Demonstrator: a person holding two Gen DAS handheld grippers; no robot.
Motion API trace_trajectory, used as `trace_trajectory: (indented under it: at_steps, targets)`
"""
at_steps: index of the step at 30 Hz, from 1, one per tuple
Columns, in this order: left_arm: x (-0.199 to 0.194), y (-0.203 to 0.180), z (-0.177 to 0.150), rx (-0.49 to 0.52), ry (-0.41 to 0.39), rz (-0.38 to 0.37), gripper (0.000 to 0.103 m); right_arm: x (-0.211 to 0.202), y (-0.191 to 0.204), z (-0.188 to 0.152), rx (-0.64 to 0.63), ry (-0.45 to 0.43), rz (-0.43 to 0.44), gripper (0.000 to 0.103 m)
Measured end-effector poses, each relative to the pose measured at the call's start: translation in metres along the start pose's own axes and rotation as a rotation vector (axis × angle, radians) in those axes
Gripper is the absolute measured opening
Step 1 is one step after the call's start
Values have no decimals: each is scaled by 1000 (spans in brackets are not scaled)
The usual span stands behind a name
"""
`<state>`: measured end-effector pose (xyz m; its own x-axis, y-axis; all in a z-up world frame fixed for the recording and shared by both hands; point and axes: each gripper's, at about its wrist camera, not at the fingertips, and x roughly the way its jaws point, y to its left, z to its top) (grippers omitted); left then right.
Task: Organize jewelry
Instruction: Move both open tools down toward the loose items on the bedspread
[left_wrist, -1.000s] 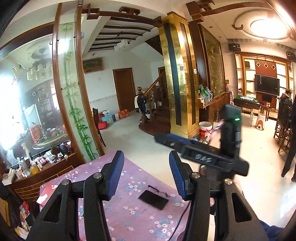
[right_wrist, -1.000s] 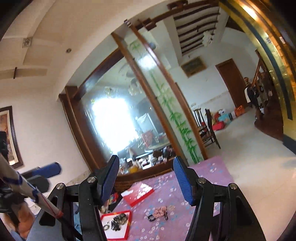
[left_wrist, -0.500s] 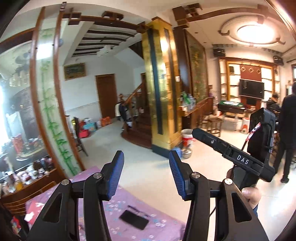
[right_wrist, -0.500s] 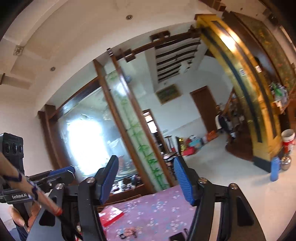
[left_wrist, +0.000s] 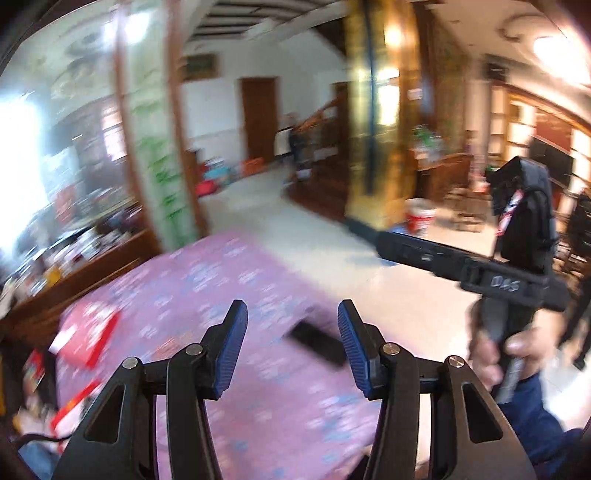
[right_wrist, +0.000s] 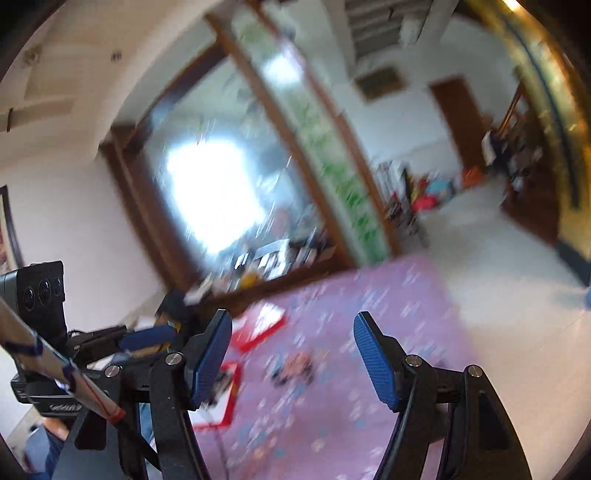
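Both views are blurred by motion. My left gripper (left_wrist: 291, 343) is open and empty, held above the purple flowered tablecloth (left_wrist: 221, 288). My right gripper (right_wrist: 293, 360) is open and empty above the same cloth (right_wrist: 388, 306). A small blurred heap of jewelry (right_wrist: 295, 367) lies on the cloth between the right fingers. A red-rimmed tray (right_wrist: 227, 391) lies at the cloth's near left, partly behind the left finger. A red box (right_wrist: 262, 326) lies farther back; it also shows in the left wrist view (left_wrist: 88, 338). The right gripper body (left_wrist: 476, 264) shows at the right of the left wrist view.
A black phone (left_wrist: 317, 343) lies on the cloth near its right edge. A wooden sideboard (left_wrist: 74, 258) with clutter runs along the far side of the table. Beyond the table's right edge is pale tiled floor (left_wrist: 332, 236). A gold pillar (left_wrist: 373, 110) stands beyond.
Both grippers have tilted down and swung, so more of the tablecloth, the jewelry heap and the red tray come into view. Both stay open.
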<state>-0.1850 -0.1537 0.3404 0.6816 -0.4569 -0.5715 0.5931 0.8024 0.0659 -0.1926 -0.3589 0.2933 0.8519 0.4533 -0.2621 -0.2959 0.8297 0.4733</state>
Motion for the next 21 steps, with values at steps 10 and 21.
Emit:
trace_trajectory:
  at_steps: [10,21]
  targets:
    - [-32,172,-83,-261,42,201,50,137,90,-28,1,248,190,71]
    - [-48,240,-149,-412,53,239,50,200,168,-34,-112,232,264,70]
